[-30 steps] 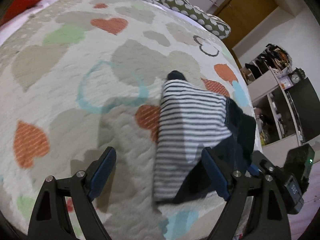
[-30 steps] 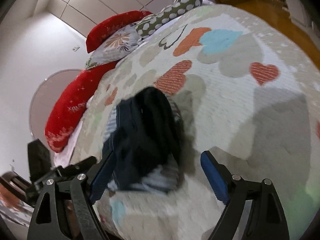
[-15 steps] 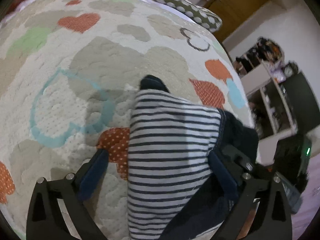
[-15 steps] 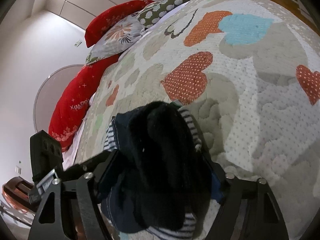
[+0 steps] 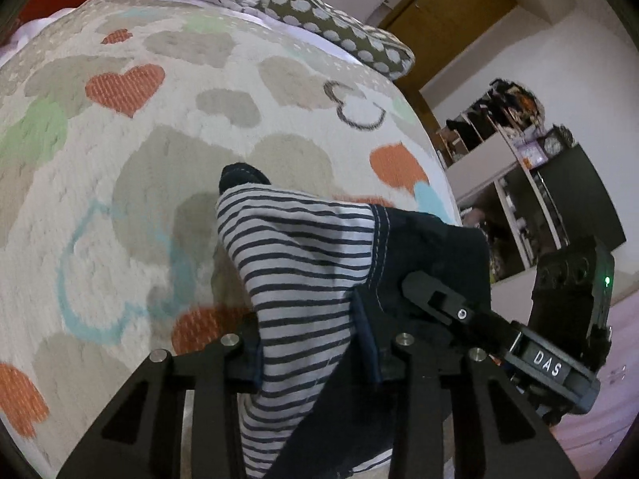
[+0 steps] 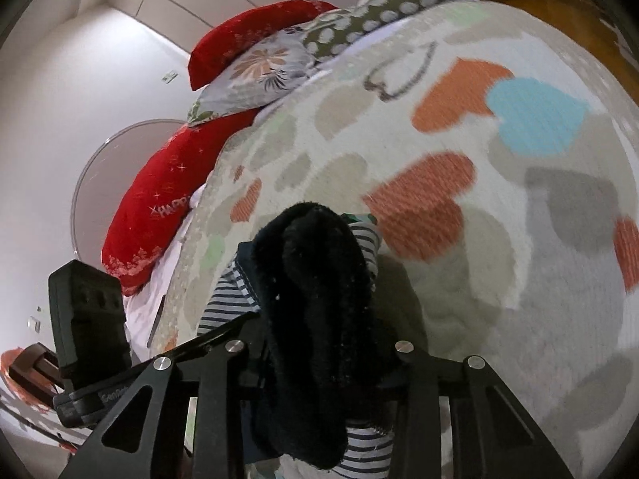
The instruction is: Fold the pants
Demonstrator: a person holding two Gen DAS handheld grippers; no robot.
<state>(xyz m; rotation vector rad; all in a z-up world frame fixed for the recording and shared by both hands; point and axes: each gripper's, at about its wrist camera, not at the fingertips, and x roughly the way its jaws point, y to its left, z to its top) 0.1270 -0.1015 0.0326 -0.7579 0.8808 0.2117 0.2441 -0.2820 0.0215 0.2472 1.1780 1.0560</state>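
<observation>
Between each tool's closing jaws, folded pants [image 5: 303,263], bunched above bedspread [image 5: 120,159]

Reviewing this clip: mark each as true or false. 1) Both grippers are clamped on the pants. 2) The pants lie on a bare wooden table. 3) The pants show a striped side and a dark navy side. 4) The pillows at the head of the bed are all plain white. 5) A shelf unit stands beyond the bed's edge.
1) True: the left gripper and right gripper have just been closing and each now pinches the pants.
2) False: they lie on a heart-patterned quilt.
3) True.
4) False: there are a red pillow, a floral pillow and a polka-dot pillow.
5) True: the shelf unit is in the left wrist view.
</observation>
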